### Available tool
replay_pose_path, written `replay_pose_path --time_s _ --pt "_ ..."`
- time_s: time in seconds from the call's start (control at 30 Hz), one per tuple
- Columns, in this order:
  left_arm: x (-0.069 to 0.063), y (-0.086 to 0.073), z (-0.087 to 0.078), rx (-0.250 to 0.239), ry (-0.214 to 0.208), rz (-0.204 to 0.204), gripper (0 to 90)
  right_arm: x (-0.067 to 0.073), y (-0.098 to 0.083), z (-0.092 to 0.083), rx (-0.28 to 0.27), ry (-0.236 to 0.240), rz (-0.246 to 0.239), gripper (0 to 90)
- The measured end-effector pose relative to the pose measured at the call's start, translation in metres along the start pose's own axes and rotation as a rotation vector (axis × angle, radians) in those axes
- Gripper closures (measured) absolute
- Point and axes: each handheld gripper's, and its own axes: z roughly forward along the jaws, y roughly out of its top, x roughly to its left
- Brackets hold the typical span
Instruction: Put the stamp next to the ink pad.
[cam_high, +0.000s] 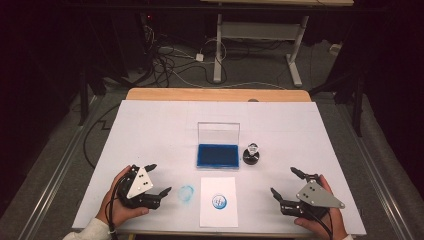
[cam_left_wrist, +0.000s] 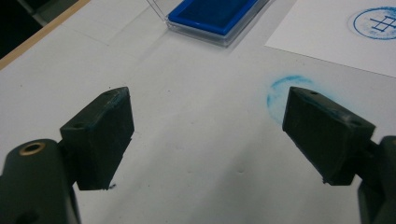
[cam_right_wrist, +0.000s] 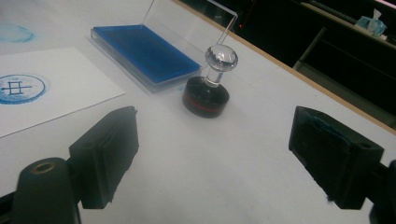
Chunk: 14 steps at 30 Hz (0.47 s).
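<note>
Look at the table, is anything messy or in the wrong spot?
Yes. A smudgy blue ring of ink sits straight on the white table, just left of the paper. The paper carries a clean round stamp print, so the ring looks like a stray mark. The stamp stands upright beside the open ink pad.

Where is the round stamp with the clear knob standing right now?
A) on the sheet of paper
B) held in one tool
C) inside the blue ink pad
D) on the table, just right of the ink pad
D: the stamp stands upright on the table beside the ink pad, apart from the paper; both tools are open and empty.
</note>
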Motion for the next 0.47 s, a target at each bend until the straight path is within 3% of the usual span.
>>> replay_pose_path --time_s 0.47 --pt "0.0017 0.0008 0.0049 0.003 -0.006 -0.021 16.0 0.0009 0.0000 0.0035 0.004 0.006 0.008 16.0"
